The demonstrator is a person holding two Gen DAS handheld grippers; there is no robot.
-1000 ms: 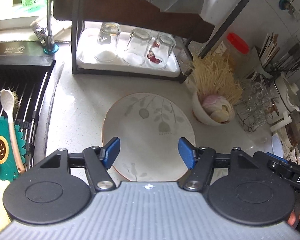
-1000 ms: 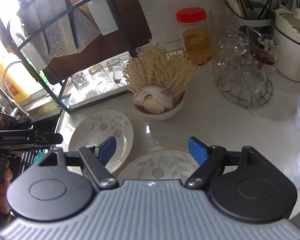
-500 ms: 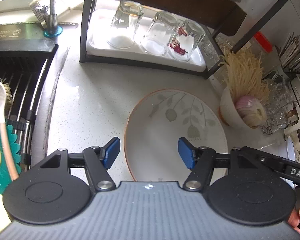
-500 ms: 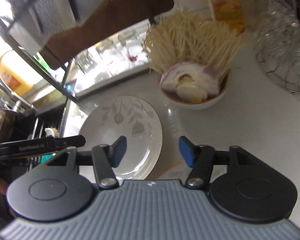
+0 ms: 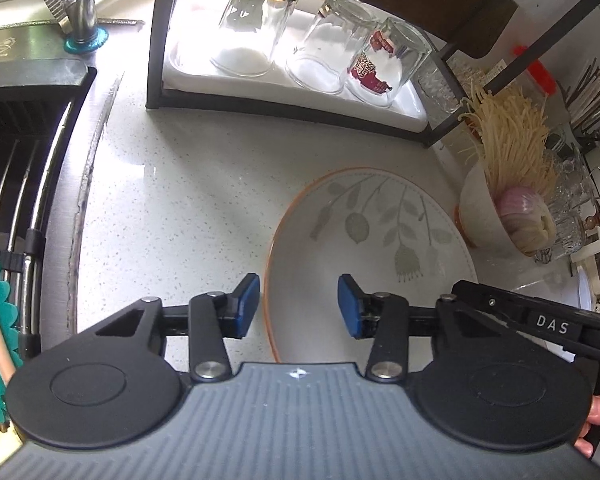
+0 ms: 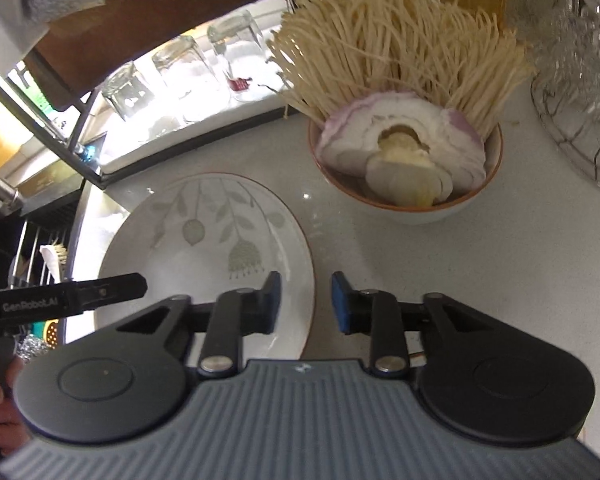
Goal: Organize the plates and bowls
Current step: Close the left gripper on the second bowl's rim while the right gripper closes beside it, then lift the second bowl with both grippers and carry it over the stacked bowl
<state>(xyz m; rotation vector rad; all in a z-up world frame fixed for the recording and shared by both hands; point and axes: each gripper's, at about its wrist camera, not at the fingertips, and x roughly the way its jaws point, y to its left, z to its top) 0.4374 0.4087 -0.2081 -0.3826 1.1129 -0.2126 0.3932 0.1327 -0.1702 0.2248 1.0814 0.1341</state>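
A white plate with a leaf pattern and orange rim (image 5: 372,240) lies flat on the pale counter; it also shows in the right wrist view (image 6: 208,248). My left gripper (image 5: 298,306) is open, its jaws straddling the plate's left rim. My right gripper (image 6: 305,303) is open, its jaws straddling the plate's right rim. A white bowl (image 6: 412,208) holding noodles and onion slices stands just right of the plate; it also shows in the left wrist view (image 5: 480,216).
A black rack with upturned glasses (image 5: 320,48) on a white tray stands behind the plate. The sink with a drying grate (image 5: 16,152) and a tap (image 5: 82,4) lies at the left. A wire stand of glassware (image 6: 576,80) is at the right.
Both grippers have moved down and closer to the leaf plate, the left one toward its left rim and the right one toward its right rim. The right jaws have narrowed.
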